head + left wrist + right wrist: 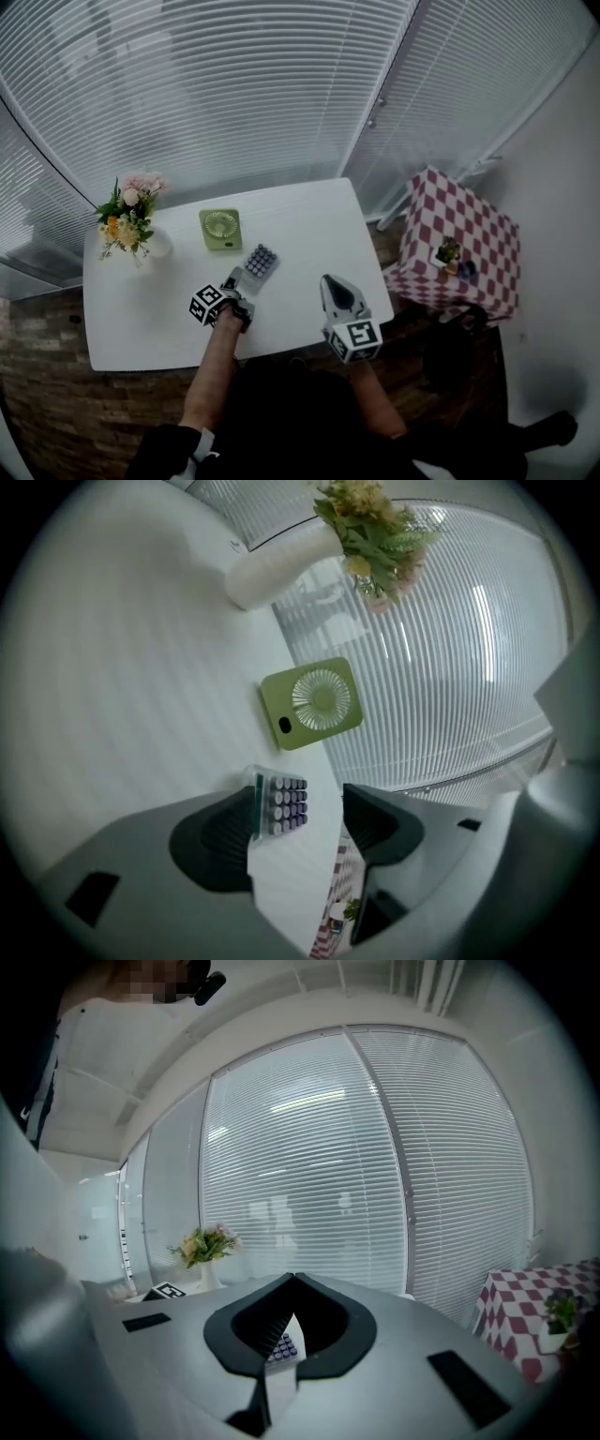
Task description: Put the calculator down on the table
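Observation:
The calculator [261, 261], a small clear case with rows of purple keys, lies flat on the white table [141, 309] just in front of the green fan. My left gripper [234, 279] hovers right behind it, open, with nothing between its pads. In the left gripper view the calculator [281, 803] lies on the table beyond the spread jaws of my left gripper [300, 808], close to the left fingertip and apart from both. My right gripper [330, 281] is held over the table's front right part, shut and empty. In the right gripper view its tips [293, 1279] meet, and the calculator [281, 1344] shows through the gap below them.
A square green fan [220, 228] lies behind the calculator. A white vase of flowers [131, 220] stands at the table's back left. Window blinds [234, 94] run behind the table. A red-checked small table [487, 234] with a little plant stands to the right.

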